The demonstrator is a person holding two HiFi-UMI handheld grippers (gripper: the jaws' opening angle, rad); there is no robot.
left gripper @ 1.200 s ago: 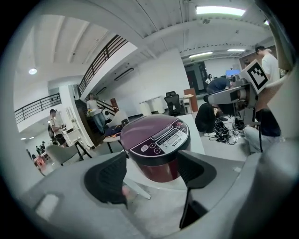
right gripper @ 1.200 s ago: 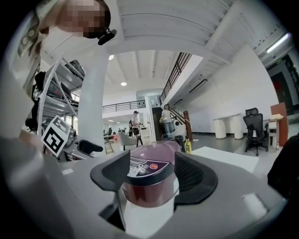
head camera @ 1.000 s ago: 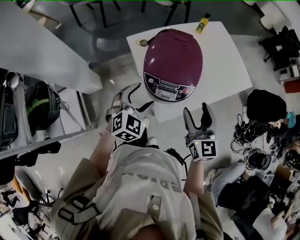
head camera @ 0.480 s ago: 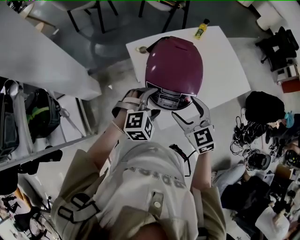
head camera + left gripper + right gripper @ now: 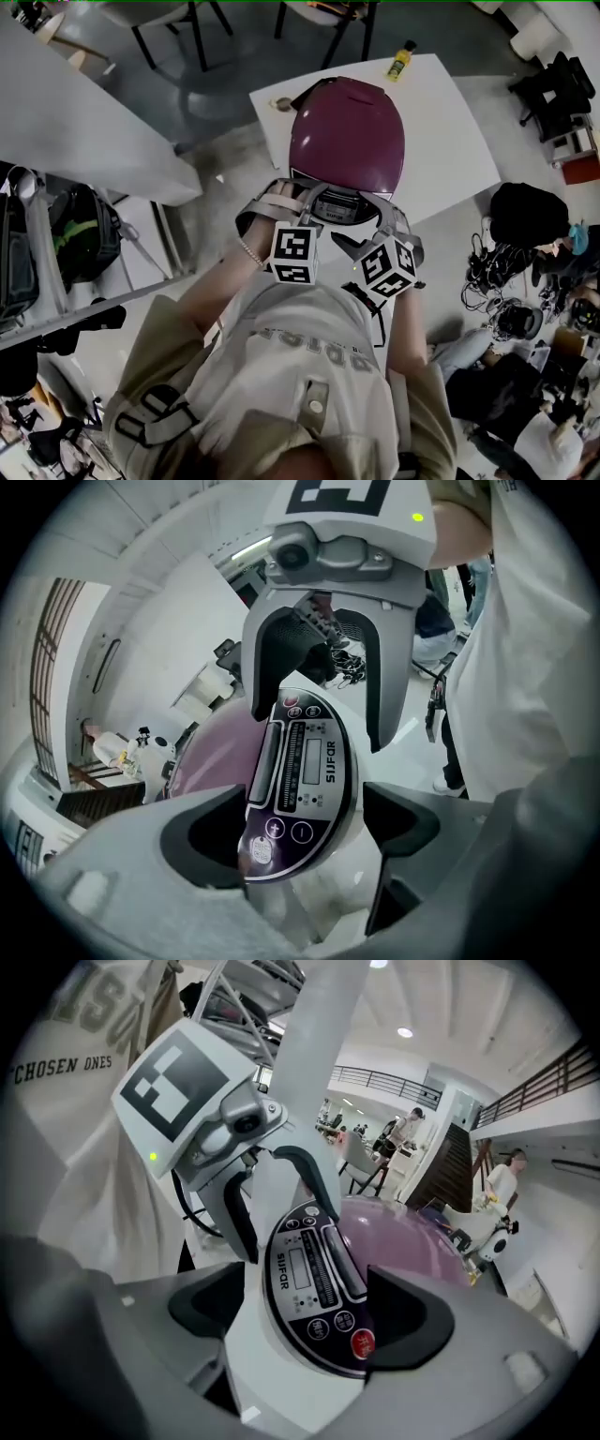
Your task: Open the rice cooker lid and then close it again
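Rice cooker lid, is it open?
No, the purple lid sits flat and shut behind the button panel.

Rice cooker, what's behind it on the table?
A yellow bottle sits behind the rice cooker near the table's far edge. A small round thing sits by its back left. The spot right behind the cooker is covered.

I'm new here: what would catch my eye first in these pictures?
The closed purple rice cooker stands on a white table at top centre. The left gripper and right gripper, each bearing a marker cube, flank its control panel. Their jaws have just been opening, with the panel between them, not gripped.
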